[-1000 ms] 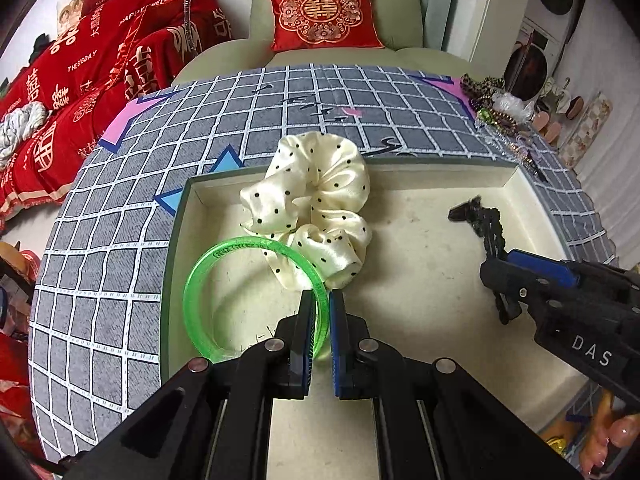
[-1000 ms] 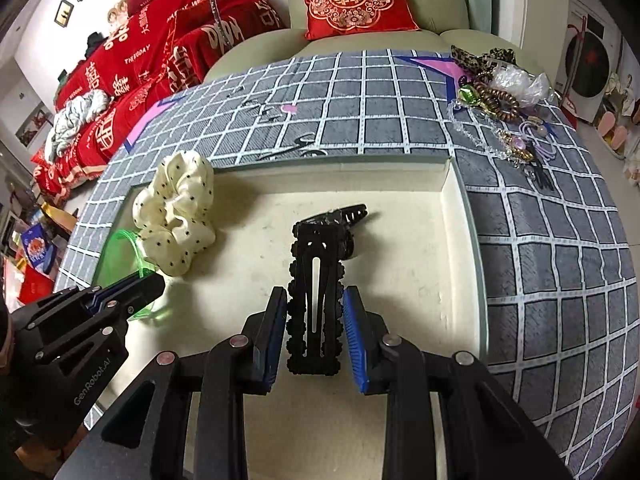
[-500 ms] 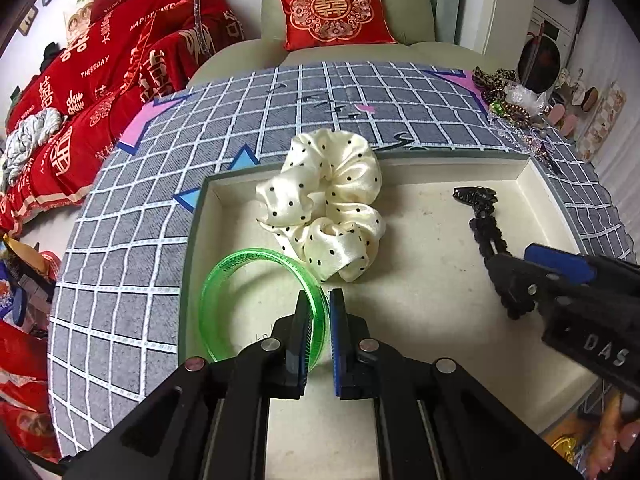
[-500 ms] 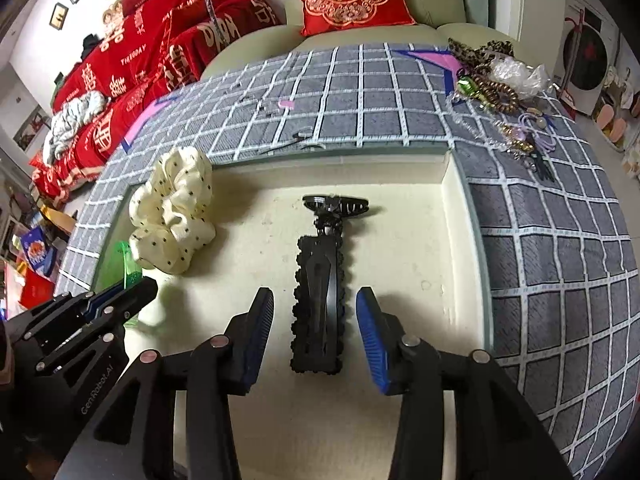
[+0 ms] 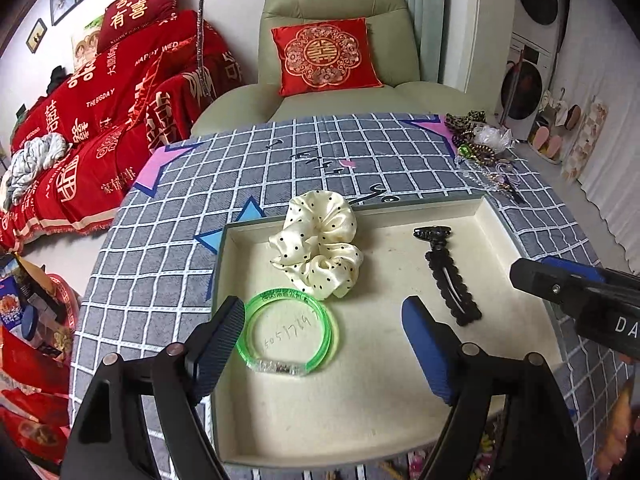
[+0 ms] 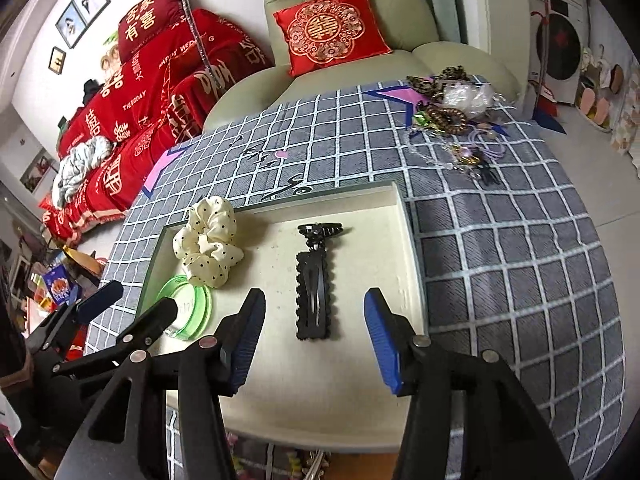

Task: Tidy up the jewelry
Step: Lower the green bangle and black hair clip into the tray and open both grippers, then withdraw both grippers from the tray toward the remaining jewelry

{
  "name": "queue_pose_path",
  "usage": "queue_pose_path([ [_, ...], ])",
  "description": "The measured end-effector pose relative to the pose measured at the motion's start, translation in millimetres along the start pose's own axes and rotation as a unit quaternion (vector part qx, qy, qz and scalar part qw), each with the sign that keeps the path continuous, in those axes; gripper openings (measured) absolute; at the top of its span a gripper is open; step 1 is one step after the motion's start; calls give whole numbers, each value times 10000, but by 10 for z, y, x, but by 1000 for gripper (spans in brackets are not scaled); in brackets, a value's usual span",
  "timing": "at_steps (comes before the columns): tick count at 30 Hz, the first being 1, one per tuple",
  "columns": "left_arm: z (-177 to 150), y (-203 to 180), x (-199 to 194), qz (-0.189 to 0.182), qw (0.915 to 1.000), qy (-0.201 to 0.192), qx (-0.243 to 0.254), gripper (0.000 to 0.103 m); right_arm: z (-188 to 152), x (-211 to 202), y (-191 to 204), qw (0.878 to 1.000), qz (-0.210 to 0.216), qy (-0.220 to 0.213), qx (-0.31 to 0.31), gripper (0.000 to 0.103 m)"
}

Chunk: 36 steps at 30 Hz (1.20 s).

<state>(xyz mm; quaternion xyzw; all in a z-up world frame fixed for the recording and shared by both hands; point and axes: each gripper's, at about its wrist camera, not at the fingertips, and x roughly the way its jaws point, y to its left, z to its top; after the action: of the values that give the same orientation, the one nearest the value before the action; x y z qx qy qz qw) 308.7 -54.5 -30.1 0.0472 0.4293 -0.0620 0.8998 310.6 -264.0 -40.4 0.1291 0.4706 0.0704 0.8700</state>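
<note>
Jewelry lay in the cream tray (image 5: 520,240): a green bangle (image 5: 291,332) looked stiff and slick, best pinched across its rim; the black hair clip (image 6: 315,280) seemed light and rigid; the scrunchie (image 5: 318,250) soft. Left gripper (image 5: 324,346) and right gripper (image 6: 316,340) both hovered with jaws apart, holding nothing.

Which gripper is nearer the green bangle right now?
Left. The left gripper is open with the green bangle lying between its fingers; the right gripper is open over the black hair clip, farther right in the tray.
</note>
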Motion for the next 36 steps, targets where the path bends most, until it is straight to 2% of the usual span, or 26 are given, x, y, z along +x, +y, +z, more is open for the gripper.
queue_pose_path([
  [6, -196, 59, -259, -80, 9999, -29, -107, 88, -170, -228, -5, 10000, 2, -65, 28, 61],
  [13, -569, 131, -580, -180, 9996, -10, -232, 88, -457, -458, 90, 9999, 105, -111, -59, 62],
  [14, -621, 139, -620, -188, 9995, -16, -246, 89, -500, -485, 103, 9999, 115, -105, -73, 64],
  [16, -735, 151, -700, -217, 9993, 7, -293, 103, -609, -560, 143, 9998, 127, -124, -131, 70],
  [19, -896, 168, -836, -268, 9990, -35, -360, 103, -773, -675, 200, 9995, 114, -181, -230, 76],
  [20, -934, 168, -861, -271, 9990, -34, -365, 103, -826, -704, 219, 9994, 115, -179, -259, 83],
  [26, -1247, 94, -1017, -210, 9995, 74, -221, 103, -1110, -846, 264, 9991, 195, -161, -327, 85],
  [30, -1420, 98, -1063, -312, 9987, 268, -314, 103, -1291, -924, 241, 9993, 187, -142, -298, 88],
  [35, -1611, 102, -1130, -245, 9985, 329, -357, 103, -1502, -1020, 208, 9994, 182, -150, -237, 89],
  [36, -1642, 110, -1138, -236, 9985, 347, -363, 103, -1533, -1039, 197, 9995, 175, -164, -217, 97],
])
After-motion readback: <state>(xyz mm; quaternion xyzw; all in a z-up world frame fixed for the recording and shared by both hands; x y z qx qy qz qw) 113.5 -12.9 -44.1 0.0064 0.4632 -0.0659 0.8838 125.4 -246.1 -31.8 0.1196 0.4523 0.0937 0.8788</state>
